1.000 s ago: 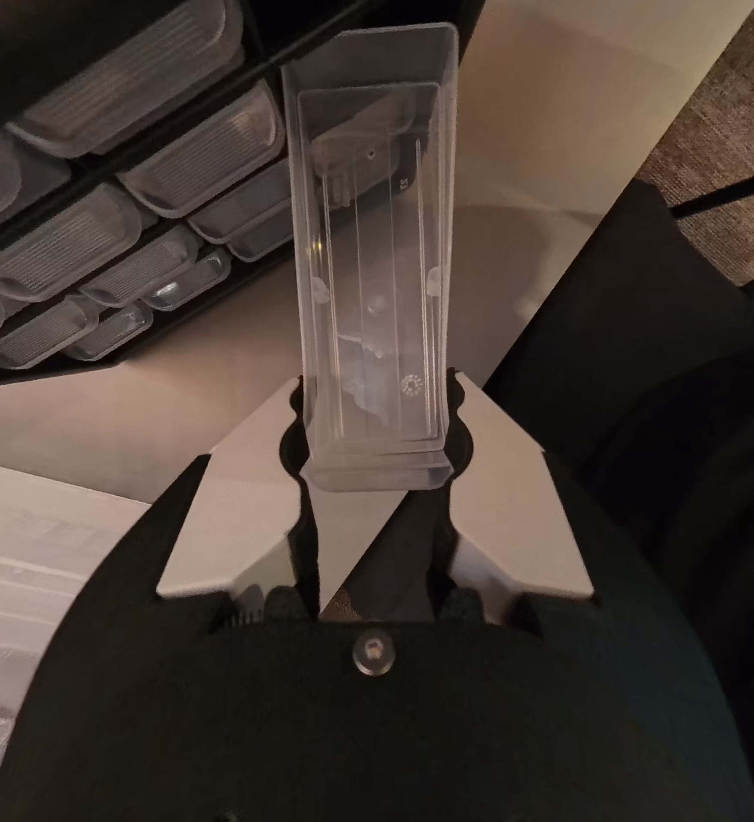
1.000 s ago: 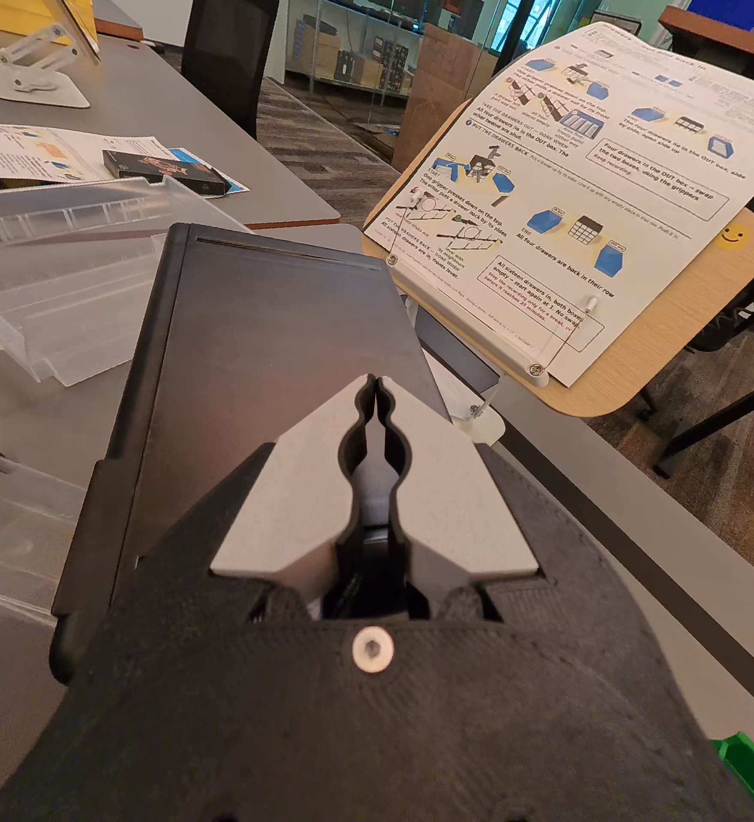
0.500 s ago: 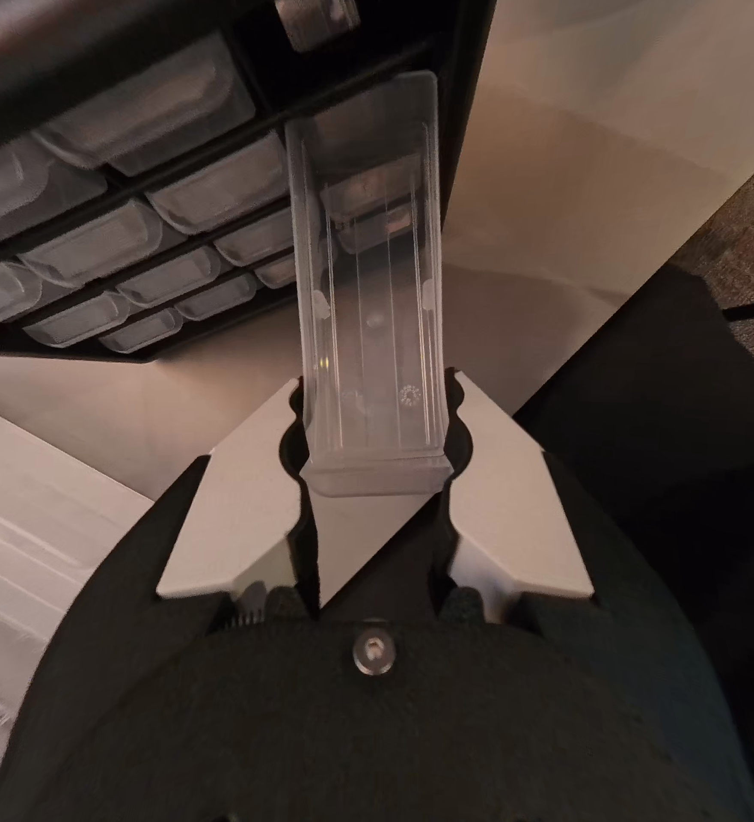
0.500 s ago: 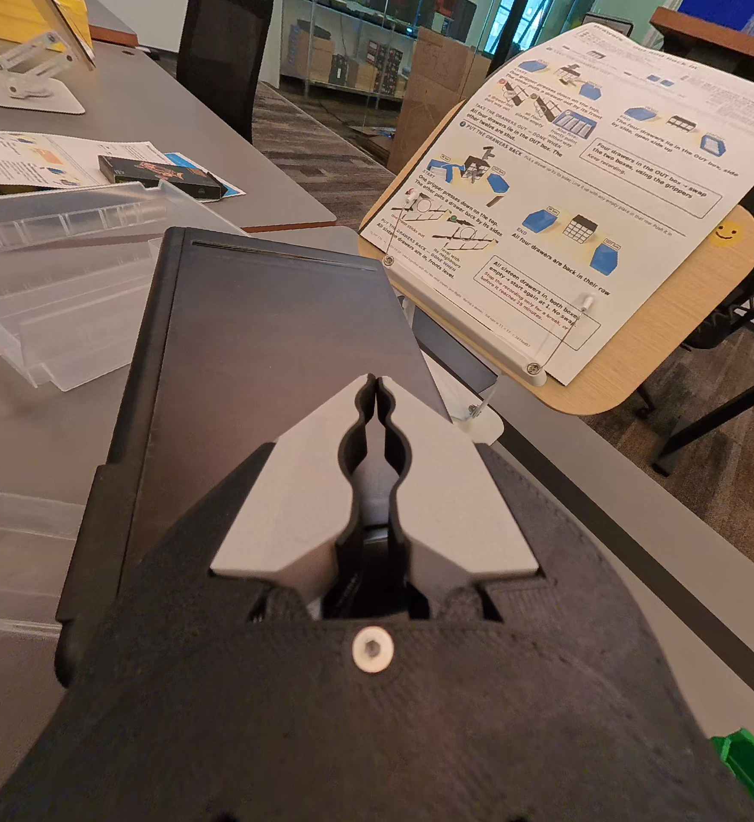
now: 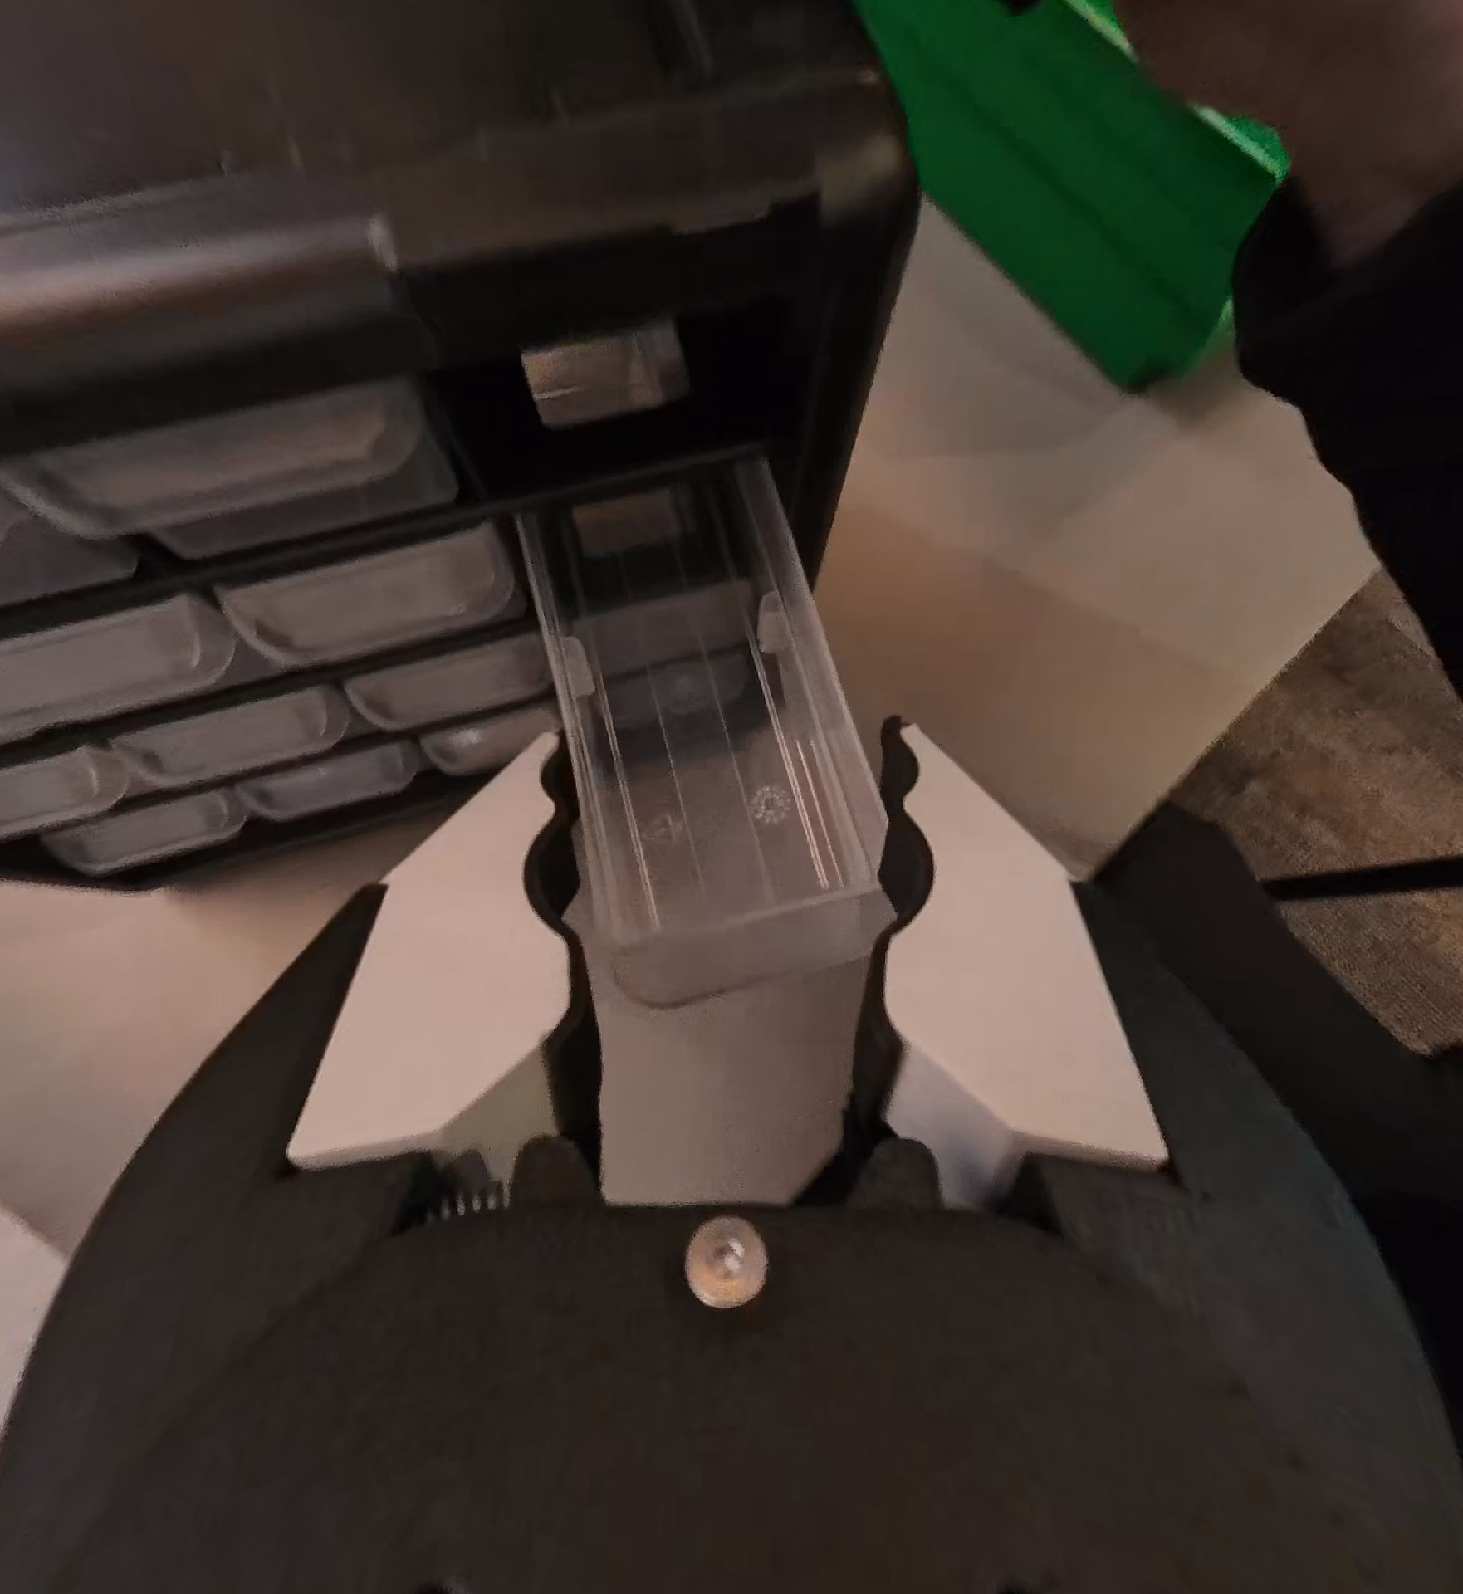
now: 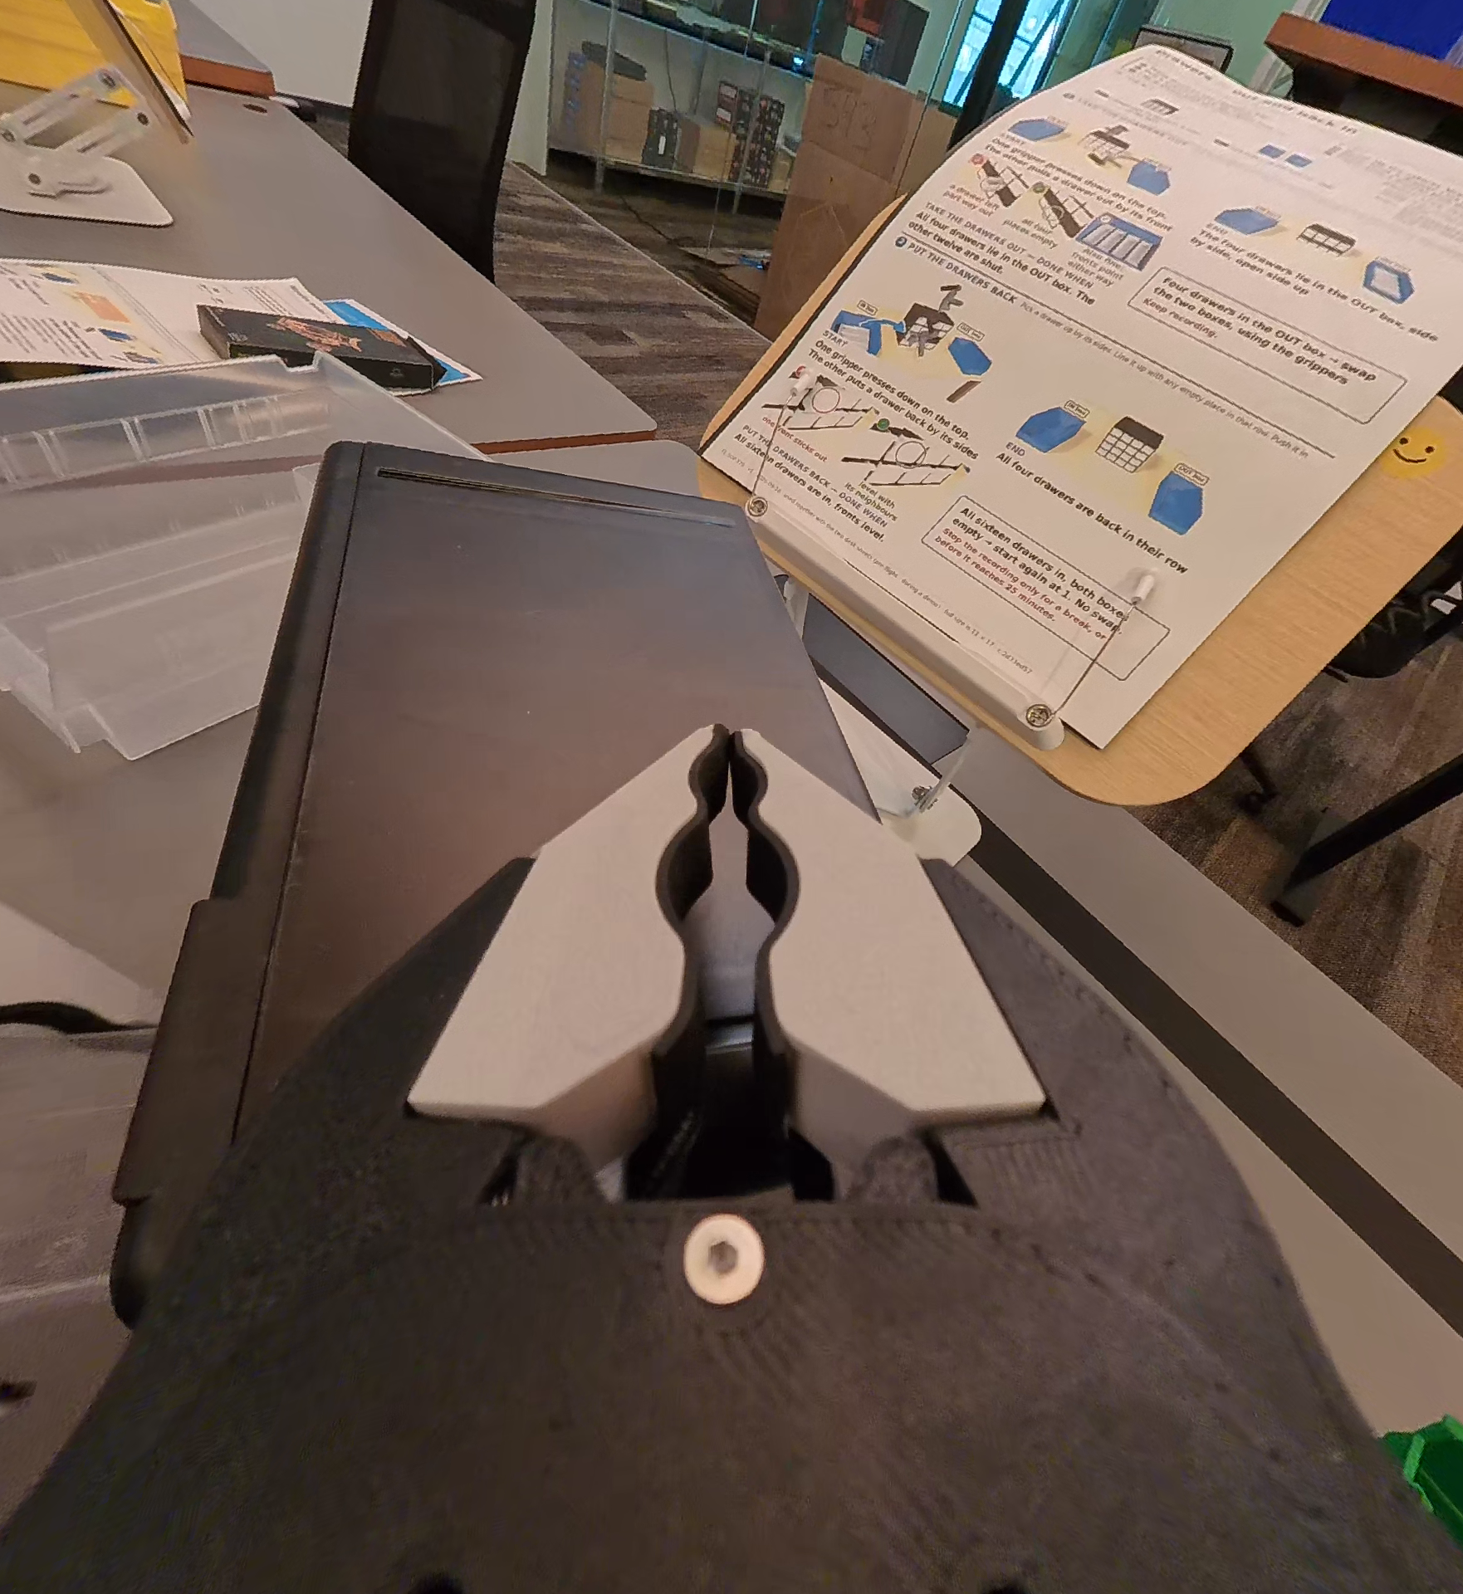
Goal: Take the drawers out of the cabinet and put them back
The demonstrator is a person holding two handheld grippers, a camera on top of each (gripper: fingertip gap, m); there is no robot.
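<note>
A black cabinet point(image 5: 538, 172) holds rows of clear drawers point(image 5: 348, 595). My left gripper point(image 5: 724, 737) is shut on the sides of a clear empty drawer point(image 5: 693, 638). The drawer's far end sits inside a slot in the cabinet's right column, tilted slightly. Another drawer front point(image 5: 599, 371) shows set back in the slot above. My right gripper point(image 6: 728, 733) is shut and empty, and its fingers lie over the cabinet's flat top point(image 6: 538, 621). Its green body point(image 5: 1056, 172) and a hand point(image 5: 1358, 129) show above the cabinet in the left wrist view.
A clear plastic box point(image 6: 107, 561) lies left of the cabinet. A printed sheet on a wooden stand point(image 6: 1142, 388) stands to the right. A small black box point(image 6: 314, 345) and papers lie on the far table. The table edge point(image 5: 1142, 690) runs right of the cabinet.
My left gripper has carried the drawer up to the cabinet, and its far end has gone into the right-column slot. My right gripper has stayed on the cabinet top.
</note>
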